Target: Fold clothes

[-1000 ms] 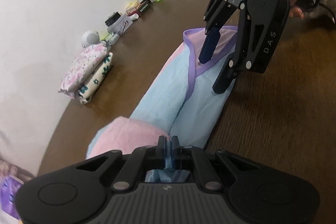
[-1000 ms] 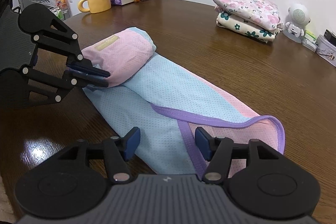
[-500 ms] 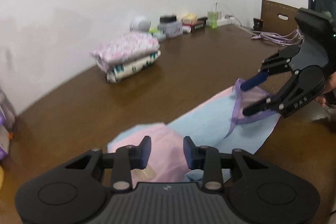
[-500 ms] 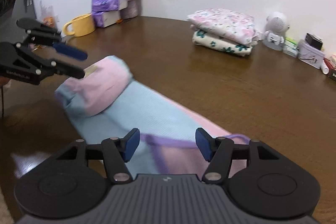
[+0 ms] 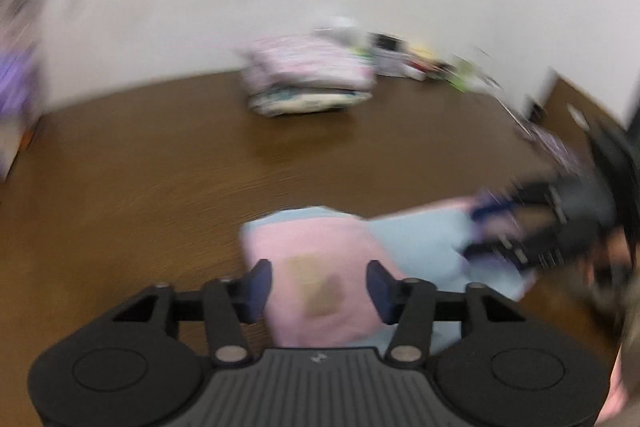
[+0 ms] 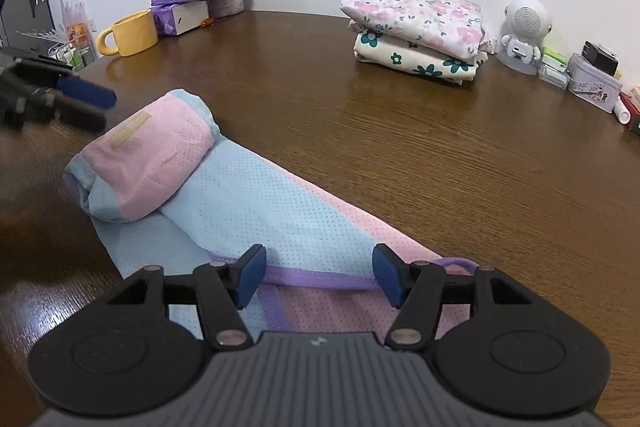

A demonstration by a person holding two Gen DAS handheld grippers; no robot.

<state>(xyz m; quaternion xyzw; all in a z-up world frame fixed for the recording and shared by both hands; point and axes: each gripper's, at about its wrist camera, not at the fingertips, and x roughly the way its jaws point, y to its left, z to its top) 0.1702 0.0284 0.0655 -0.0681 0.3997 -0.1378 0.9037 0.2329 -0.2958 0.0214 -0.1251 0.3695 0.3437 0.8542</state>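
The pink, pale-blue and purple-trimmed mesh garment [image 6: 256,199] lies on the brown wooden worktop [image 6: 400,131] as a long narrow strip. Its far end is turned over into a thick pink fold [image 6: 152,167] with a tan label on top; its near end, edged in purple binding, lies flat directly below the right tool [image 6: 316,277]. The strip shape suggests the lengthwise folds are complete and the garment is being shortened end over end.

The left tool [image 5: 316,287] hovers over the pink fold. Its jaws are opening and, as far as the blurred left wrist view shows, the pads are clear of the cloth, so the fold is released and rests under its own weight. In the right wrist view the left tool stands just beside the fold, at the left edge.

The right tool is released, its blue pads set apart above the purple-trimmed end with nothing gripped. This position likely prepares a grasp of that end for the next fold.

Further back, a stack of two folded floral cloths [image 6: 416,31] sits near the wall, well apart from the garment. This is probably where finished items go.
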